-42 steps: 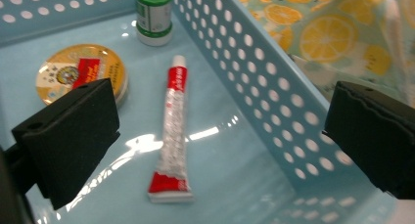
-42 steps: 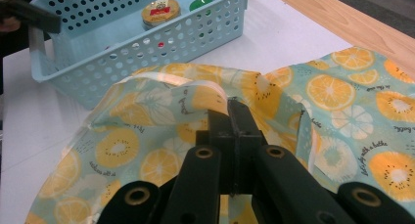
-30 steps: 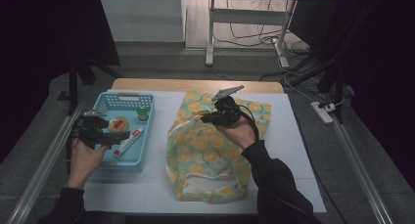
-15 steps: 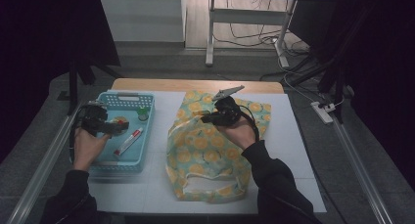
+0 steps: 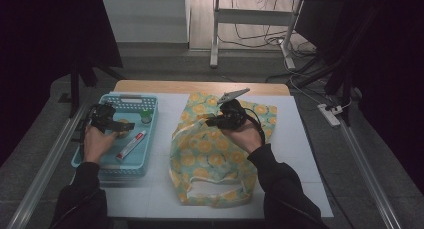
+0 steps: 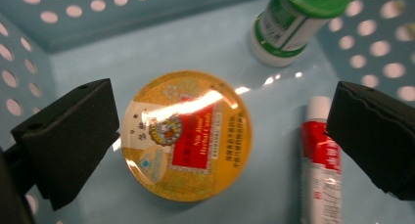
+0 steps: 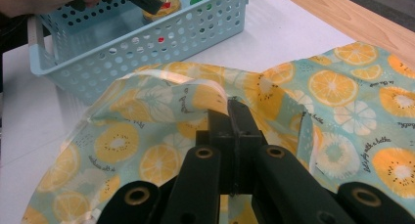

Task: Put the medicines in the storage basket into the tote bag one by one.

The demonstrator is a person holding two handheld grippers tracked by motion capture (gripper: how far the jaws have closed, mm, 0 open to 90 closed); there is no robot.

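Tin [image 6: 186,136] lid reads "Nin Jiom Herbal Candy" — betw. open left tool [image 6: 220,141] jaws.

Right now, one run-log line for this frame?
left gripper open over round tin in basket | right gripper shut on bag

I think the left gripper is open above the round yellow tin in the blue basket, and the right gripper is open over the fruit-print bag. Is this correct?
Not quite. The right gripper is not open: its jaws are shut on the fruit-print bag, pinching its edge, as the right gripper view shows. The rest is correct: the left gripper is open above the round yellow tin in the blue basket.
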